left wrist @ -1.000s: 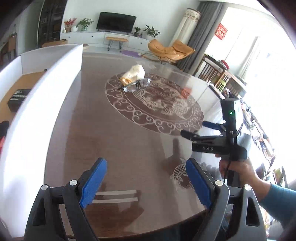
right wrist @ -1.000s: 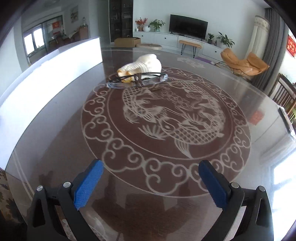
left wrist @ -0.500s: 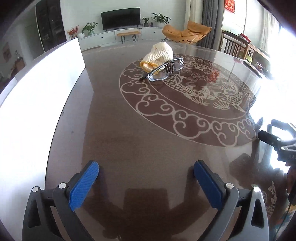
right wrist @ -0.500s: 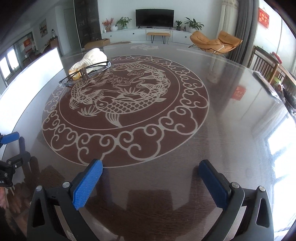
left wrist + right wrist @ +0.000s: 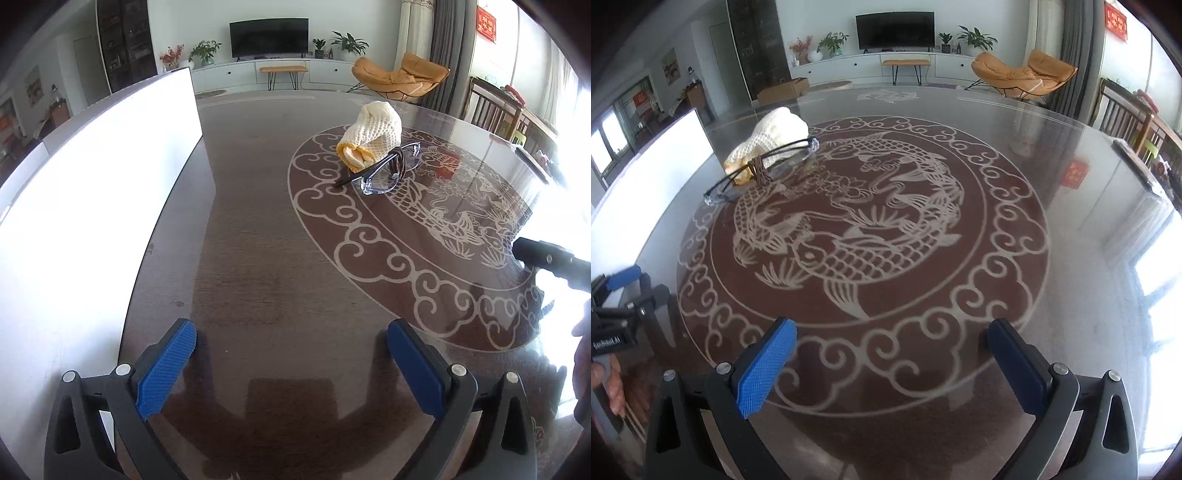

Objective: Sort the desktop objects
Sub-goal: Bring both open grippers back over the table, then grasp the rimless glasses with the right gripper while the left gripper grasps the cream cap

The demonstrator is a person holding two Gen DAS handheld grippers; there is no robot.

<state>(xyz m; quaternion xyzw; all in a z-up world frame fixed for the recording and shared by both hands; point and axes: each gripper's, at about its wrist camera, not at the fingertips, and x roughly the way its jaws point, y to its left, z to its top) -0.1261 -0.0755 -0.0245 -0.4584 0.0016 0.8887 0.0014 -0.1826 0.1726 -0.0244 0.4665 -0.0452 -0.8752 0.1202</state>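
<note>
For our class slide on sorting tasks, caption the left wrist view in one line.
Open left tool above a glass-topped table, facing clear glasses against a foam-netted fruit.

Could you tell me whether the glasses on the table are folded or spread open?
Folded. The glasses lie by the knitted roll, their dark temples crossed behind the clear lenses.

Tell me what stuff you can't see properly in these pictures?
- Inside of the white box: left wrist view, glare bleaches its wall and hides the inside.
- Orange thing inside the knitted cloth: both views, cloth covers most.
- Brown loop on the glasses: too small to identify.
- Right gripper: left wrist view, edge and glare cut it off.
</note>
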